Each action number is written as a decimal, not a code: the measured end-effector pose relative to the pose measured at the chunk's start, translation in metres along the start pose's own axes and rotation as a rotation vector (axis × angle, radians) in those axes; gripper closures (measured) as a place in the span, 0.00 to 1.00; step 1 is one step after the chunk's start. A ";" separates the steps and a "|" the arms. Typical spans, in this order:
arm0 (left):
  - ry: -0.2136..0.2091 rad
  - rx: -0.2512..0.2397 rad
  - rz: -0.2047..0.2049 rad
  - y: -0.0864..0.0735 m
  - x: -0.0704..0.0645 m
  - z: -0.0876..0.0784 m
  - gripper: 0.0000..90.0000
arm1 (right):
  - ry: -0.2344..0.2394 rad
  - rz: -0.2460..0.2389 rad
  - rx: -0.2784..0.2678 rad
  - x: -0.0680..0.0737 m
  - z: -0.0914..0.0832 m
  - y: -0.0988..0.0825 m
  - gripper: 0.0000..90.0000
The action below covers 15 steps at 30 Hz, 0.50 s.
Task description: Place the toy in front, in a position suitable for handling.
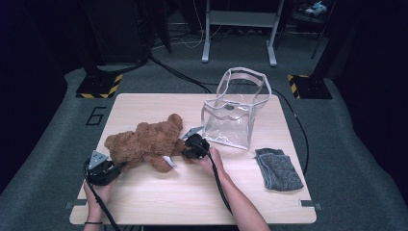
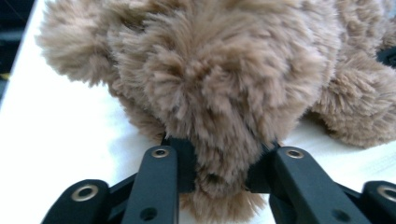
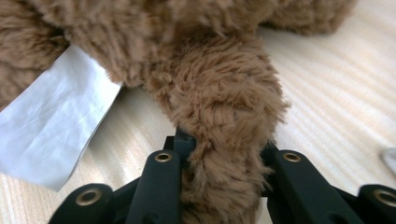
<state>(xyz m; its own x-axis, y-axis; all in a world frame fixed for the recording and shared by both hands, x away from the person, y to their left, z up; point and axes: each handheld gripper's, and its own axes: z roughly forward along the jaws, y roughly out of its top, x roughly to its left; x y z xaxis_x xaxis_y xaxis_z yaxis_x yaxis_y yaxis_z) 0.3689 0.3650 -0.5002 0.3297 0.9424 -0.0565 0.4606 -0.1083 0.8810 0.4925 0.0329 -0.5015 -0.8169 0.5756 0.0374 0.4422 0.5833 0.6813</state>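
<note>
A brown teddy bear [image 1: 144,144] lies on its side on the wooden table [image 1: 192,202]. My left gripper [image 1: 117,166] is at the bear's left end; in the left gripper view its jaws [image 2: 219,172] press into a rounded, furry part of the bear [image 2: 210,70]. My right gripper [image 1: 185,149] is at the bear's right end, and its jaws [image 3: 222,158] are shut on a limb [image 3: 224,93]. A white fabric tag [image 3: 51,130] hangs from the bear beside that limb.
A clear plastic tote bag [image 1: 231,120] with handles stands upright at the back right of the table. A folded grey cloth [image 1: 279,168] lies near the right front. Cables and a metal stand [image 1: 238,29] are on the floor behind.
</note>
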 end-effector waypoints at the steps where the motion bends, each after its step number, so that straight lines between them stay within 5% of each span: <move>1: -0.005 -0.006 0.005 0.001 0.000 -0.001 0.80 | -0.003 -0.003 -0.015 0.001 -0.003 -0.001 0.81; 3: -0.007 -0.038 0.013 0.005 -0.002 -0.004 0.81 | -0.001 0.038 -0.021 0.004 -0.008 -0.001 0.81; 7: -0.024 -0.088 0.038 0.016 -0.006 -0.013 0.81 | -0.028 -0.004 -0.113 0.006 -0.028 0.002 0.81; 15: -0.093 -0.137 0.062 0.030 -0.019 -0.032 0.81 | -0.056 -0.033 -0.163 0.019 -0.075 -0.004 0.81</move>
<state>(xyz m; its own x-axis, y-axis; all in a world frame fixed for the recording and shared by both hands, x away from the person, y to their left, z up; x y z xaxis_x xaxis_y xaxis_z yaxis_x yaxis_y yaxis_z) 0.3503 0.3536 -0.4578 0.4315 0.9013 -0.0379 0.3226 -0.1149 0.9395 0.4469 -0.0016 -0.4486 -0.8062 0.5912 -0.0244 0.3460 0.5045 0.7910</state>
